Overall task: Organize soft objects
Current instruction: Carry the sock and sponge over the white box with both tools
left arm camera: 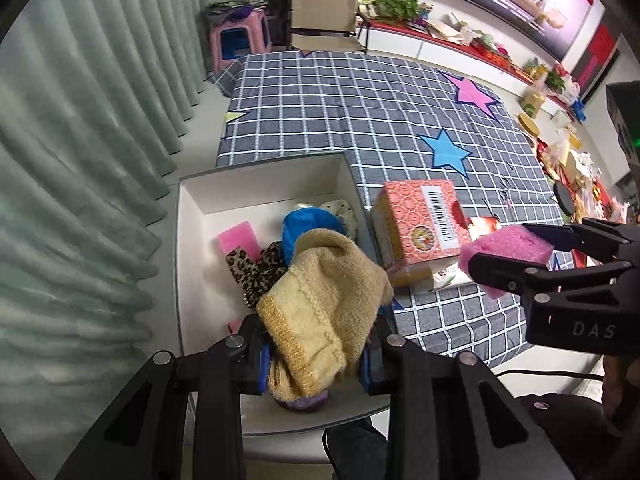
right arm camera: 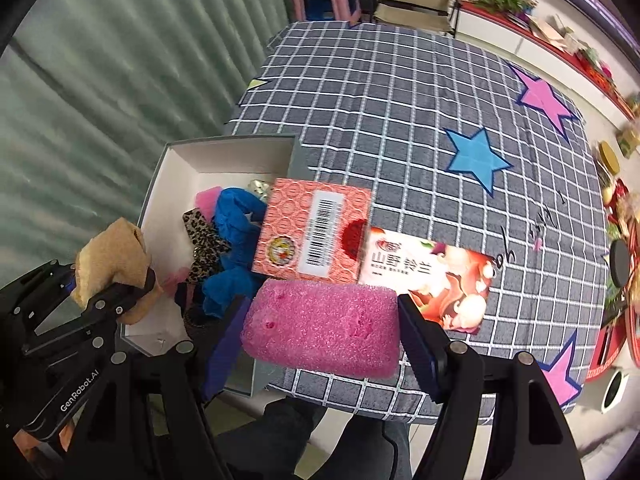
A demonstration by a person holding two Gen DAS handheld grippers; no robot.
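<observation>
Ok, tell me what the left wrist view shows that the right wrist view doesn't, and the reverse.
Only the left wrist view shows the pink block lying flat in the white box. Only the right wrist view shows the printed front of the red-and-white packet beside the orange carton. Both show the left gripper clamped on the yellow knit and the right gripper holding the pink sponge.
</observation>
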